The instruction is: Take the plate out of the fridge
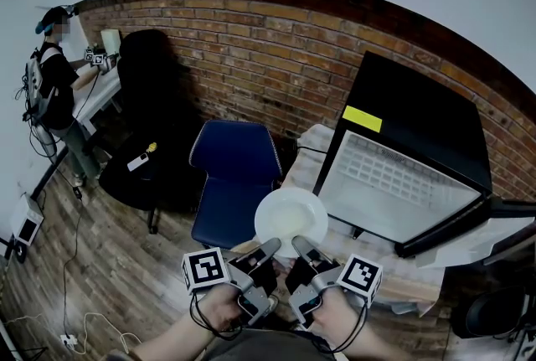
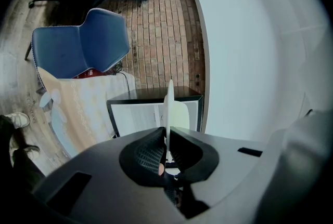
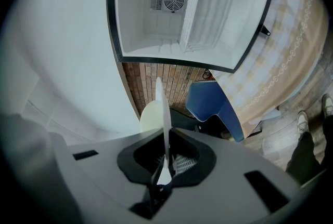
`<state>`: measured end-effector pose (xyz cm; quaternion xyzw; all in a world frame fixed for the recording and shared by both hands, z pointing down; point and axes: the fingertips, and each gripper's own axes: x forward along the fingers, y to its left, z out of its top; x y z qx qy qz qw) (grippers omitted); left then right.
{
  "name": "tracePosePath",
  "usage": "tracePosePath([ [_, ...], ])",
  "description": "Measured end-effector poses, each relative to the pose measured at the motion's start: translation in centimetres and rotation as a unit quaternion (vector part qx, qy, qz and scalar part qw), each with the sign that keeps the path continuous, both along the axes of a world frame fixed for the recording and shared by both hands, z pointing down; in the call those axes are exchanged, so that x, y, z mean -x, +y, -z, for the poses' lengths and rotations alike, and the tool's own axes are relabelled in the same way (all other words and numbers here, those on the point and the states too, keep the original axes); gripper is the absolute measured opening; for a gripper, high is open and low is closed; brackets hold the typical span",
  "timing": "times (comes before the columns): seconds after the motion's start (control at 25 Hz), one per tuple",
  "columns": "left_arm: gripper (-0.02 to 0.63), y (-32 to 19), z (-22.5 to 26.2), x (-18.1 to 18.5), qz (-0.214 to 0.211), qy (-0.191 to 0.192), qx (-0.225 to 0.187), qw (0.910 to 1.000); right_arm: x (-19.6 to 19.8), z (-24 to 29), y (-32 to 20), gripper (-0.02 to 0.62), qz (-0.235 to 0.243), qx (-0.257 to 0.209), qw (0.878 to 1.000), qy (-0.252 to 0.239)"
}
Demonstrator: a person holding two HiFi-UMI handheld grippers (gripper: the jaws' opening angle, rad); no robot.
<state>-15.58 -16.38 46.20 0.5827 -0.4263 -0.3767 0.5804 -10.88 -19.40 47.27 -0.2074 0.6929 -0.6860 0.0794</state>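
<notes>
- Head view: the white plate (image 1: 291, 221) is outside the small black fridge (image 1: 419, 112), just left of its open front and clear of the tablecloth (image 1: 311, 152) below it.
- The left gripper (image 1: 270, 249) and the right gripper (image 1: 300, 248) meet at the plate's near rim, one on each side. A hand is on each.
- A blue chair (image 1: 236, 175) stands left of the table, before a brick wall (image 1: 251, 49). A person (image 1: 52, 87) stands at the far left.
- Left gripper view: the plate (image 2: 169, 106) appears edge-on. The left gripper (image 2: 167, 141) has its jaws closed tight on the rim, the pads pressing on both faces. The fridge (image 2: 151, 94) lies beyond, the chair (image 2: 78, 46) to the left.
- Right gripper view: the plate (image 3: 162, 111) is again edge-on. The right gripper (image 3: 166, 151) is clamped on the rim, almost fully closed. The fridge (image 3: 156, 25) stands open beyond, white inside, with the chair (image 3: 213, 108) to the right.
</notes>
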Motion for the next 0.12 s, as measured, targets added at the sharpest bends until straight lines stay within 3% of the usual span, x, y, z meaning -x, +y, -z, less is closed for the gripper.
tracePosePath([
  [0.12,0.034,-0.18,-0.06,0.04,-0.001,-0.002,0.001,1.0000,0.01,0.04,-0.19,0.038,0.000,0.000,1.000,-0.001],
])
